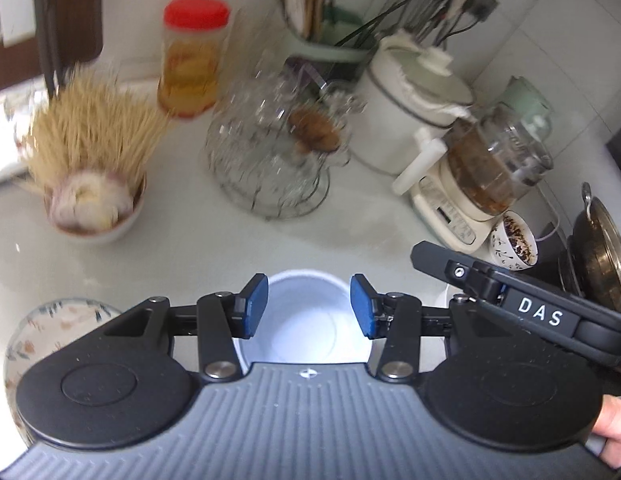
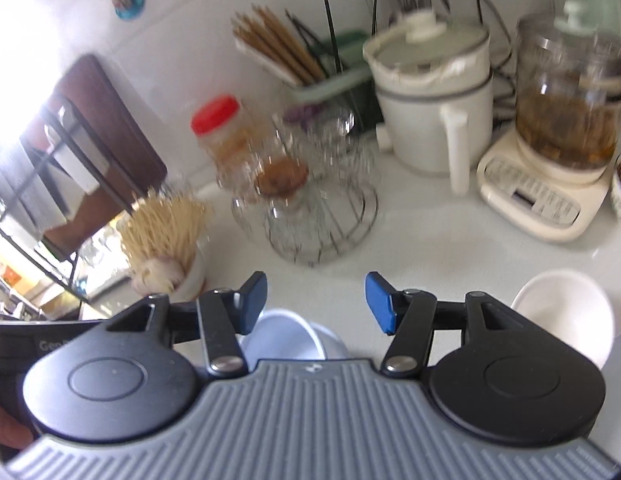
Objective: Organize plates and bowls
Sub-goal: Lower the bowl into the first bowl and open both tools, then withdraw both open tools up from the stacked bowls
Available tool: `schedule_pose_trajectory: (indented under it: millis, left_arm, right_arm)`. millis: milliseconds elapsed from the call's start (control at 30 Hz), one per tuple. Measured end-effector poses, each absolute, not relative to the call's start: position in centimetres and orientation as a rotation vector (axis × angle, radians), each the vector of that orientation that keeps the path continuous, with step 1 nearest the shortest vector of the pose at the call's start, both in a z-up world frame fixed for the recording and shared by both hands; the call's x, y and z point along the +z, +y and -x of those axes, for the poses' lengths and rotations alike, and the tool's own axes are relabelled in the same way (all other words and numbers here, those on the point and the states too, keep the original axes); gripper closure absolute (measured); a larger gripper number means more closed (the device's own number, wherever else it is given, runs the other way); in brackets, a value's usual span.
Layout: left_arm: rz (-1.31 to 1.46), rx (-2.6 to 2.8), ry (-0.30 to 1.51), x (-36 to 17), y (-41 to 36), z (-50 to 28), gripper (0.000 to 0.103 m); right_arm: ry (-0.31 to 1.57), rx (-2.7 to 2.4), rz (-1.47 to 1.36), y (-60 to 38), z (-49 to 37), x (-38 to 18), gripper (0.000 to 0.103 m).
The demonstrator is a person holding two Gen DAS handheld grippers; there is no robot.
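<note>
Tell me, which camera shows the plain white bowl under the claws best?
The left wrist view: the white bowl shows its open inside between the pads. The right wrist view catches only part of its rim behind the claw body.

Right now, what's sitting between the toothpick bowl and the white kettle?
In both wrist views, a wire rack of glass cups stands between the toothpick bowl and the white kettle; the red-lidded jar sits farther back.

Bowl [image 1: 306, 320] on the counter [image 1: 190, 240], patterned plate [image 1: 50, 328] to its left, wire basket [image 1: 270, 160] behind.
</note>
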State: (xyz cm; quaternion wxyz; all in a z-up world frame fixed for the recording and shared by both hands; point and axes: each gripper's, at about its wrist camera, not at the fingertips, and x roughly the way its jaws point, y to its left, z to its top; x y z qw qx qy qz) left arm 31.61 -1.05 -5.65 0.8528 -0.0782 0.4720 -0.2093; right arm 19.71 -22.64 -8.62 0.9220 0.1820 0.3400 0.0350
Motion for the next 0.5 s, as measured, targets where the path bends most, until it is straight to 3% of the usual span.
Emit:
schedule_pose_trajectory:
  millis: [500]
  left_arm:
    - [0.047,-0.567,0.838,-0.9,-3.1,-29.4,0.05]
  right_arm:
    - [0.56,-0.019,-0.311,-23.2,-16.1,-4.7,0.045]
